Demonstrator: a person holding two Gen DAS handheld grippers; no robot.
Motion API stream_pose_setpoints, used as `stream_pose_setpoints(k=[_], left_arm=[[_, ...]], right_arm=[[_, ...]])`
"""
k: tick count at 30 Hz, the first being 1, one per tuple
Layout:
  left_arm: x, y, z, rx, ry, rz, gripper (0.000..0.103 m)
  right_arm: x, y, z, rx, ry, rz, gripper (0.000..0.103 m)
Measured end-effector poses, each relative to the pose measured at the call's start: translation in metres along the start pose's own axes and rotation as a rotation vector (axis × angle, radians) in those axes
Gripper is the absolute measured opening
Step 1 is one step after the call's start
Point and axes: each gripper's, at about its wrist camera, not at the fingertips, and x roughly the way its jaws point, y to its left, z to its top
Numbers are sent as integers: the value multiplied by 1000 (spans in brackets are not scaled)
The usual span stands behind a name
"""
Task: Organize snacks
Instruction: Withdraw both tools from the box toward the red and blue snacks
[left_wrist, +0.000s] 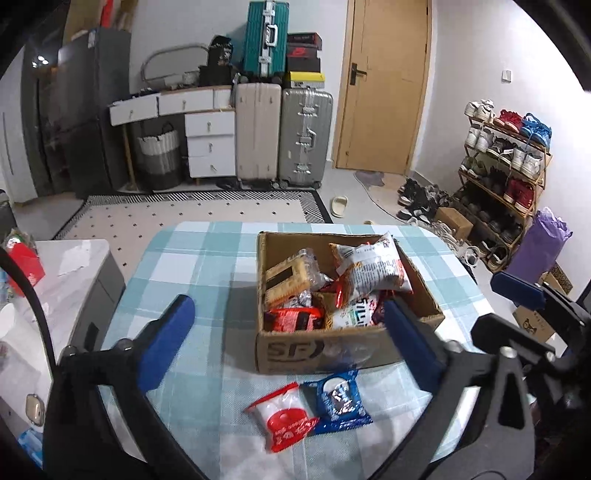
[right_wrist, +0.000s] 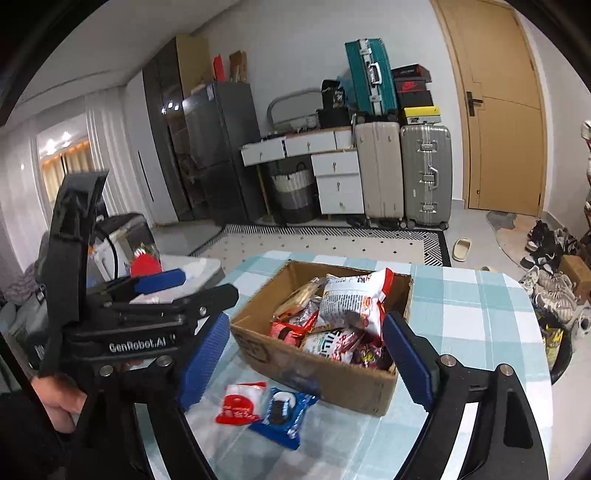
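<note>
1. The left gripper (left_wrist: 288, 339) is hovering over the table with its two blue ribbed pads spread wide, gripping nothing; the right gripper (right_wrist: 308, 358) is doing the same, its pads wide apart and bare.
2. Two small glossy packets are lying flat on the cloth (left_wrist: 192, 258), touching each other: a red-and-white packet (left_wrist: 282, 419) and a blue packet (left_wrist: 340, 400). Both are sitting between and below the left pads, just in front of the box.
3. In the right wrist view the two packets are lying low between the pads, nearer the left pad.
4. The cloth is showing a soft teal-and-white check.
5. The box (left_wrist: 332, 350), brown corrugated cardboard, open-topped, is holding a heap of crinkly wrapped snacks (left_wrist: 373, 269); their count cannot be told.
6. Three hard suitcases (left_wrist: 304, 138) are standing against the far wall.
</note>
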Motion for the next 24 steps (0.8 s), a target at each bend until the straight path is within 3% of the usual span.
stream_pose_setpoints(k=[6,10,15,18,24], left_arm=[[-22,1,-27,3,-48,32,103],[-29,6,-52,-6,-58,69,103],[-22,21,-86,-23,-42,114,103],[-14,32,-107,-58,8,109,103],[-5,44,-137,-89,17,108,103]], right_arm=[[-16,-1,-25,42,-16,-3,92],[-15,-4,-47,62,18,13,93],[-6,-8,-72,61,55,-7,93],[1,-9,-85,67,78,-9,93],[17,-10,-114,104,154,7,93]])
